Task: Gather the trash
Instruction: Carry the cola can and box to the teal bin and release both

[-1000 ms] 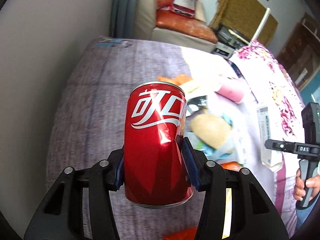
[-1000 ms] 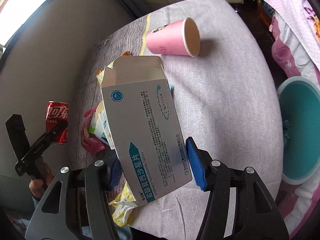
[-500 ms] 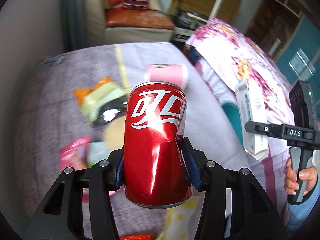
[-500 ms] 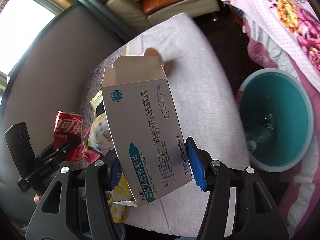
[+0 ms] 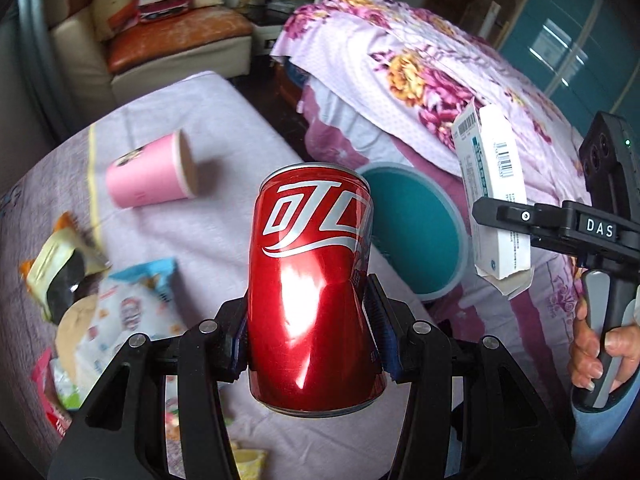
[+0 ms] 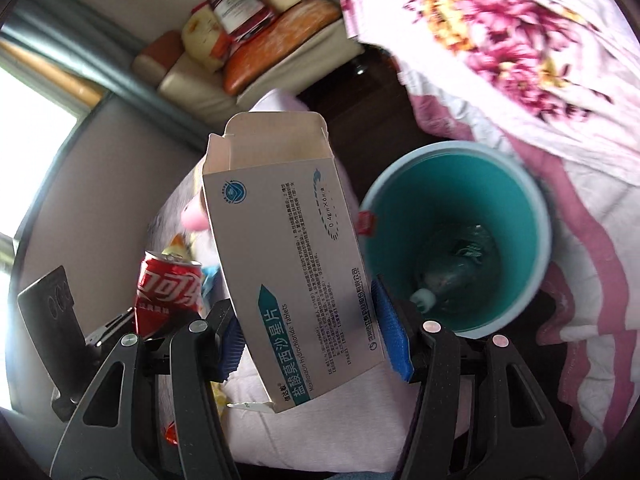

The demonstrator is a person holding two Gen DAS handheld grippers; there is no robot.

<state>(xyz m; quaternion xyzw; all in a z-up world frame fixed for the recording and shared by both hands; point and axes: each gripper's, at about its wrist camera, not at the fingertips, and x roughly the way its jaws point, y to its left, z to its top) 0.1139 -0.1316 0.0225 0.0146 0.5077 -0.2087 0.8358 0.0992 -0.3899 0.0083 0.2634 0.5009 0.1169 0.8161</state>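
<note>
Cola can (image 5: 314, 292), red and dented at the waist, stands upright between the fingers of the left gripper (image 5: 310, 336), whose blue pads press on both its sides. Beyond it a pink paper cup (image 5: 154, 174) lies on its side on the pale lilac bench (image 5: 224, 236), and snack wrappers (image 5: 120, 312) lie scattered at the bench's left end. Just past the bench's right edge sits a teal trash bin (image 6: 516, 208), holding a clear plastic bottle (image 6: 448, 276) at its bottom. The right gripper (image 6: 316, 340) has its fingers clamped on an opened medicine box (image 6: 292, 264), top flap up, held tilted just left of the bin's mouth. A hand (image 5: 600, 344) grips its handle. A floral quilt (image 5: 420, 80) lies behind the bin.
</note>
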